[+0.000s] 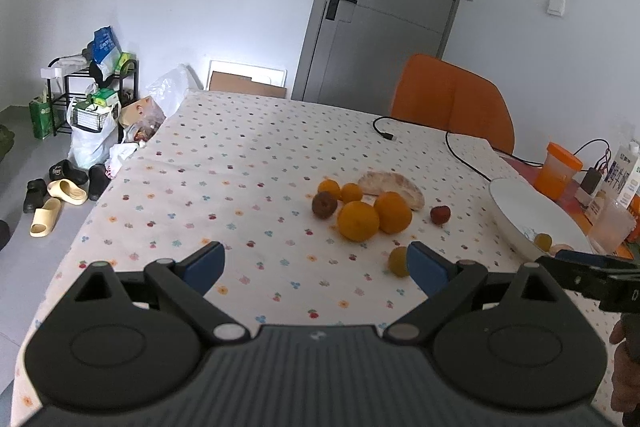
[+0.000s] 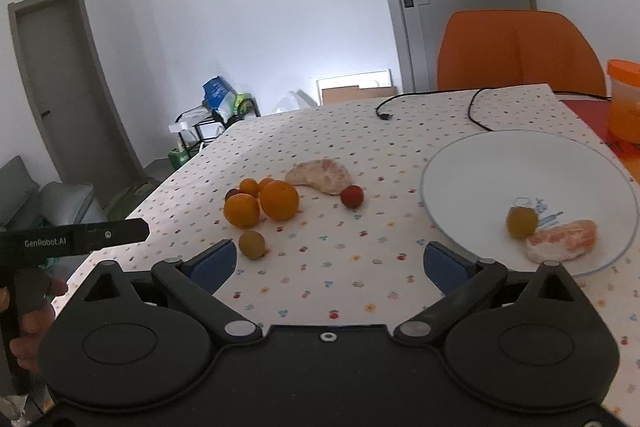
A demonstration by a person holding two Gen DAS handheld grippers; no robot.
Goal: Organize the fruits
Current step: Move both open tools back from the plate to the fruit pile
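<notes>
A cluster of oranges (image 1: 358, 220) (image 2: 279, 199), a brown fruit (image 1: 324, 204), a pomelo wedge (image 1: 394, 185) (image 2: 322, 177) and a red fruit (image 1: 440, 215) (image 2: 352, 196) lie on the dotted tablecloth. A small yellow-green fruit (image 1: 398, 261) (image 2: 252, 244) lies nearer, just beside my left gripper's right fingertip. The white plate (image 1: 516, 203) (image 2: 480, 167) holds a yellow-green fruit (image 2: 522, 222) and a pomelo piece (image 2: 562, 241). My left gripper (image 1: 316, 267) is open and empty. My right gripper (image 2: 330, 265) is open and empty, between the loose fruit and the plate.
A black cable (image 1: 452, 143) (image 2: 472, 107) runs over the far table. An orange chair (image 1: 452, 99) (image 2: 516, 51) stands behind. An orange cup (image 1: 558, 171) (image 2: 624, 99), a milk carton (image 1: 626, 175) and a clear cup (image 1: 612, 223) stand at the right.
</notes>
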